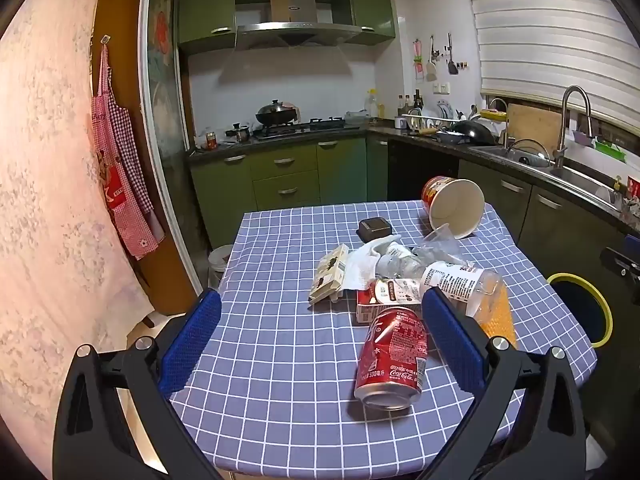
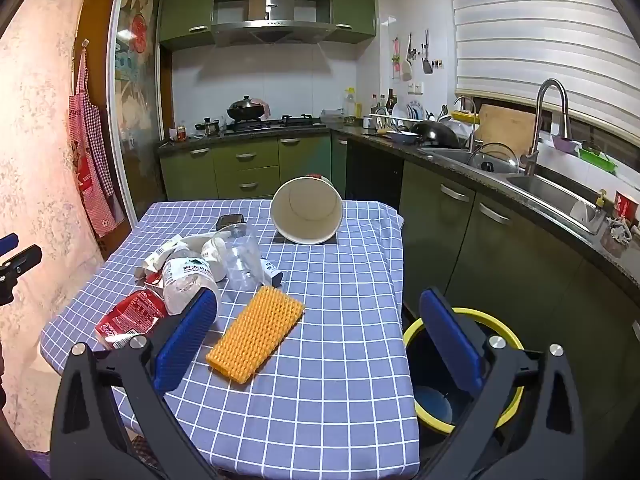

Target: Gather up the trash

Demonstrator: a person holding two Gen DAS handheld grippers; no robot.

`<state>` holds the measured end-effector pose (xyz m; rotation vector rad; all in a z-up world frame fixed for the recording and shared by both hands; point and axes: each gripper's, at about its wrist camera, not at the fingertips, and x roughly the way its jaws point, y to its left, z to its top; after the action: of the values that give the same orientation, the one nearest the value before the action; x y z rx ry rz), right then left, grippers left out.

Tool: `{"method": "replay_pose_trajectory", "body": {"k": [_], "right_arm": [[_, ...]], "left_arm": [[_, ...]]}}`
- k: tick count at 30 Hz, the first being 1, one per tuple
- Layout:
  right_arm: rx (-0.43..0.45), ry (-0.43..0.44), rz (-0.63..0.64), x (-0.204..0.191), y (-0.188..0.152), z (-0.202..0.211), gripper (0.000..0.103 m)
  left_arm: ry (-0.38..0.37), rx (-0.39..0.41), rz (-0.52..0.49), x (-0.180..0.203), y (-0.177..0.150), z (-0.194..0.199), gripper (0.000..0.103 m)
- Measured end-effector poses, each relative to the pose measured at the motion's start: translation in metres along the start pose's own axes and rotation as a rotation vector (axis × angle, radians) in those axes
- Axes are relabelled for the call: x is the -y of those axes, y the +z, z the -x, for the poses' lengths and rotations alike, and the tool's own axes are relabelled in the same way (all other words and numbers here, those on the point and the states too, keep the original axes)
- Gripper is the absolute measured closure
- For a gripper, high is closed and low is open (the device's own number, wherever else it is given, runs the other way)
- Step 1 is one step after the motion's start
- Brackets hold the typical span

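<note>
Trash is scattered on a table under a blue checked cloth [image 1: 272, 380]. My left gripper [image 1: 322, 299] is open above the near edge. A red cola can [image 1: 392, 356] lies on its side between the fingers, closer to the right pad and untouched. Behind it are a red-white carton [image 1: 382, 302], a plastic bottle [image 1: 460, 280], a white tissue [image 1: 364, 266], a small box [image 1: 330, 276] and a tipped paper bowl [image 1: 454, 206]. My right gripper [image 2: 319, 300] is open over an orange foam net [image 2: 256, 336]. A yellow-rimmed bin [image 2: 412, 332] stands on the floor to the table's right.
A clear plastic cup [image 2: 242, 260] and a small black box [image 2: 230, 222] lie mid-table. Green cabinets, a stove [image 1: 298, 124] and a sink counter [image 2: 540, 188] run along the back and right. A checked apron [image 1: 120, 168] hangs on the left. A white bucket [image 1: 220, 258] sits on the floor.
</note>
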<state>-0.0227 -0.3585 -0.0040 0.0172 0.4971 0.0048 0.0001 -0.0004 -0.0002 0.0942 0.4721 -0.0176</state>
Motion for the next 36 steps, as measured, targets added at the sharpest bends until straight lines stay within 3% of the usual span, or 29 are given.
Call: {"method": "replay_pose_trajectory", "body": {"k": [36], "right_arm": [[-0.014,-0.002,-0.002,-0.002,-0.016,-0.016,0.006]], "left_arm": [[-0.035,-0.022,-0.007,0.005,0.001,-0.007,0.004]]}}
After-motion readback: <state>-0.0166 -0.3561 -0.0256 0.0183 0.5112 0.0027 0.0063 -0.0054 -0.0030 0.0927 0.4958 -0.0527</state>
